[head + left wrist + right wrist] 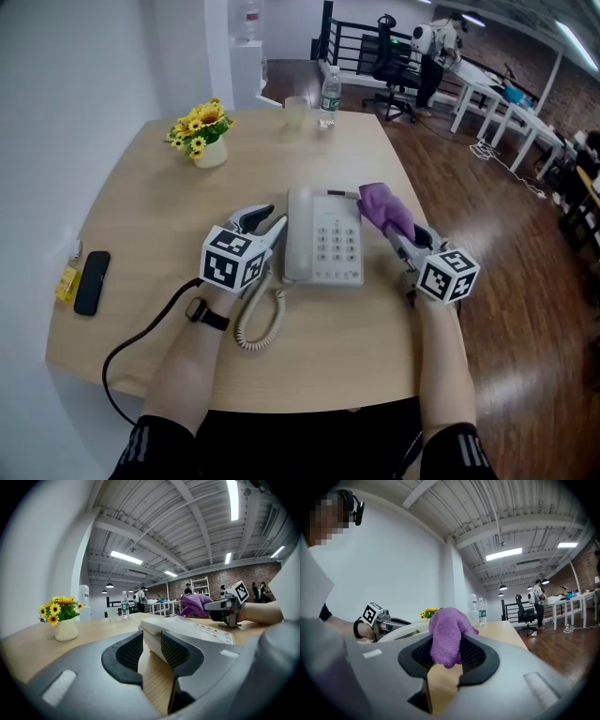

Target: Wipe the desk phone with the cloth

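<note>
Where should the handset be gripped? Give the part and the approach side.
Grip the handset at its slim middle, across its width, from the left of the phone, where the open left gripper sits. It lies lengthwise along that edge; the coiled cord crowds its near end, and the right gripper with the cloth occupies the other side.

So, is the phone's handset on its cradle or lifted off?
On its cradle: the handset lies flat along the desk phone's left side.
</note>
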Demonstrator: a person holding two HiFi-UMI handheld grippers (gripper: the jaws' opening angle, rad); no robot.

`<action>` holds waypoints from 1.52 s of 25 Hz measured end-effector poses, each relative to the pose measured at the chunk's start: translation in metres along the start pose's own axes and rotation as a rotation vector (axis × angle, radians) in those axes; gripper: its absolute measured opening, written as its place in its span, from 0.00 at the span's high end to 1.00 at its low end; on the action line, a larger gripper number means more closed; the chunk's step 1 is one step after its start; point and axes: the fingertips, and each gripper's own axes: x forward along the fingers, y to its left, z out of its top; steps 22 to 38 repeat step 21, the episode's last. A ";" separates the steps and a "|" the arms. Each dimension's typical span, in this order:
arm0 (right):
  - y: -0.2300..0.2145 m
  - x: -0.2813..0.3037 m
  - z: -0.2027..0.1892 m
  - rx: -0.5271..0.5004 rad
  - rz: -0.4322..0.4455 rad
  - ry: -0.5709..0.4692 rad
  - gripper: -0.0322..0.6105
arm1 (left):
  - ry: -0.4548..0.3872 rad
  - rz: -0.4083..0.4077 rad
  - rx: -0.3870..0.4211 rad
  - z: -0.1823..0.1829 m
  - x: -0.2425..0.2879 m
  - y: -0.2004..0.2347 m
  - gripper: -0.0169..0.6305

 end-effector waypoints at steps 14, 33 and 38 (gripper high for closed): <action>-0.010 0.001 -0.009 -0.005 -0.031 0.032 0.76 | 0.000 0.000 -0.002 0.000 0.000 0.000 0.80; -0.008 0.002 -0.009 -0.005 -0.022 0.031 0.76 | -0.001 0.000 -0.002 0.001 0.000 0.000 0.80; -0.008 0.002 -0.009 -0.005 -0.022 0.031 0.76 | -0.001 0.000 -0.002 0.001 0.000 0.000 0.80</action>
